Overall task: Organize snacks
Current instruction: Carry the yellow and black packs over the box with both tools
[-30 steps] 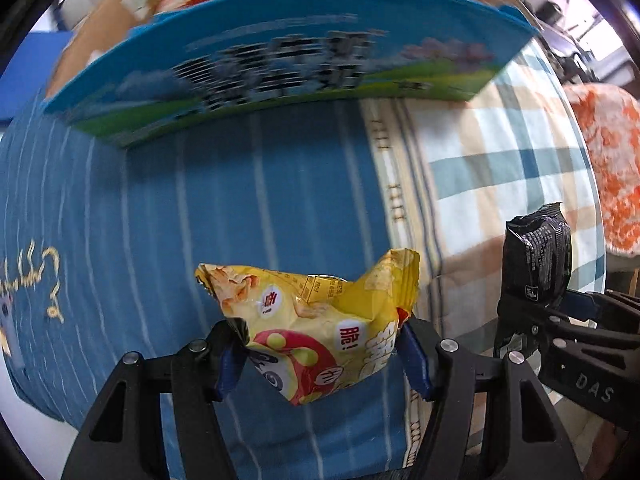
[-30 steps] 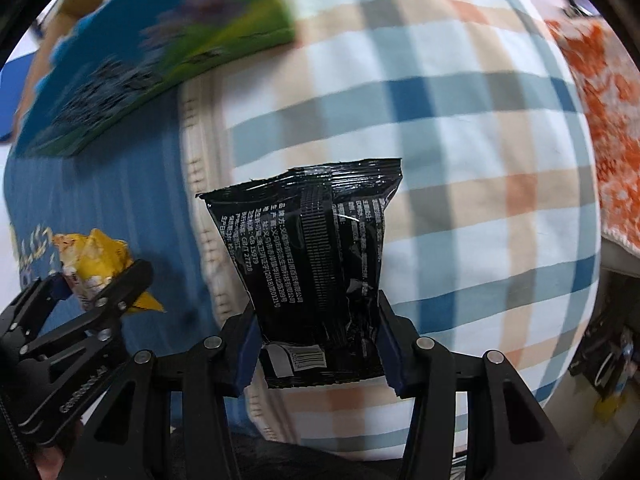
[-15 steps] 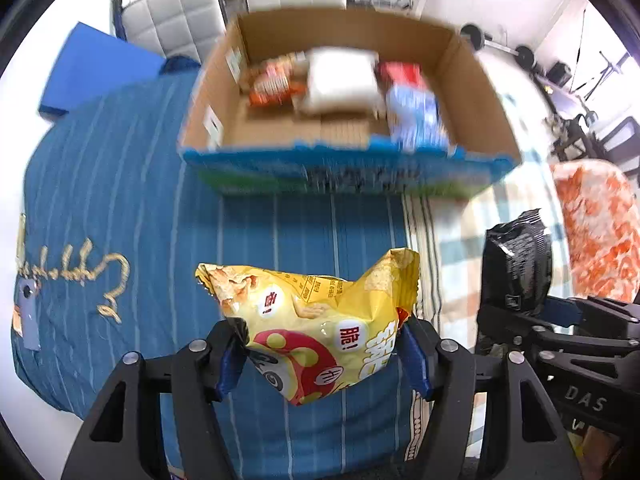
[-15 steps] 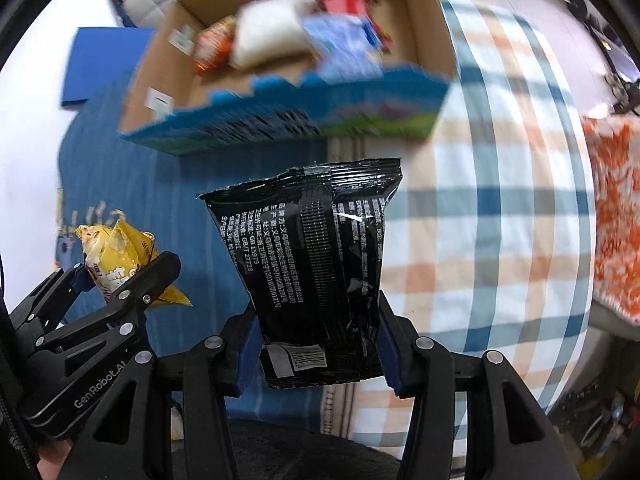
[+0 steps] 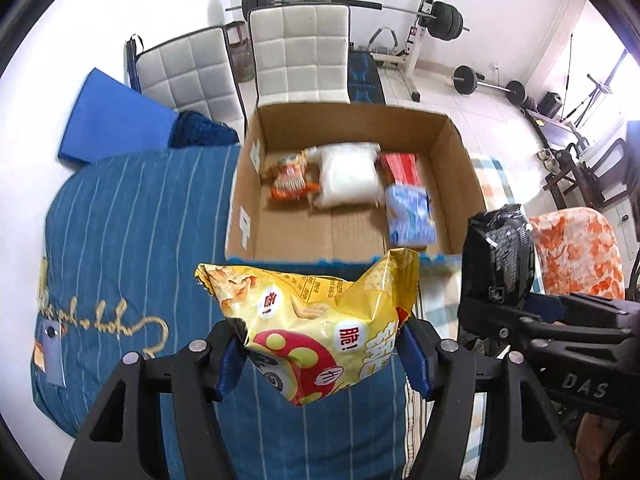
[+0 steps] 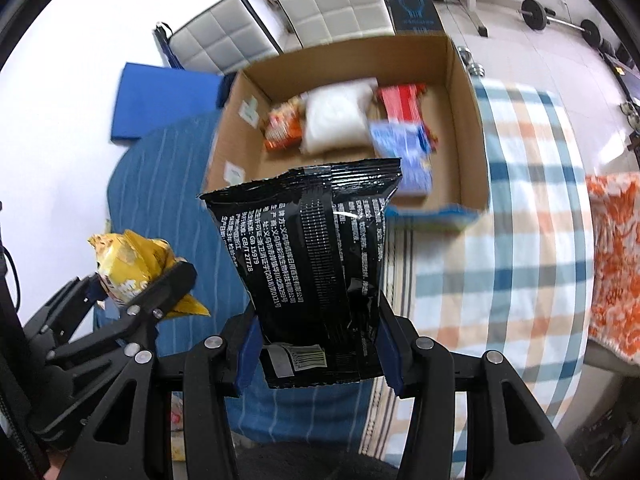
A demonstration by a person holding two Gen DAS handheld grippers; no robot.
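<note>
My left gripper (image 5: 320,356) is shut on a yellow snack bag (image 5: 316,316), held up above the blue striped cloth (image 5: 132,240). My right gripper (image 6: 316,348) is shut on a black snack bag (image 6: 316,248). Both bags hang in front of an open cardboard box (image 5: 460,152) that sits on the bed. Inside the box lie an orange packet (image 5: 290,178), a white bag (image 5: 348,176), a red packet (image 5: 398,166) and a pale blue packet (image 5: 410,216). The right gripper and black bag (image 5: 500,256) show at the right of the left wrist view; the left gripper with the yellow bag (image 6: 128,264) shows at the lower left of the right wrist view.
A checked cloth (image 6: 520,240) covers the bed right of the box, with an orange patterned cushion (image 6: 616,260) beyond it. Two white padded chairs (image 5: 304,52) and a blue mat (image 5: 108,120) stand behind the bed. Weight equipment (image 5: 436,20) lines the far wall.
Both grippers have risen with their bags still gripped. The view has lifted from the box's blue front wall to looking down into the box, with the room behind showing.
</note>
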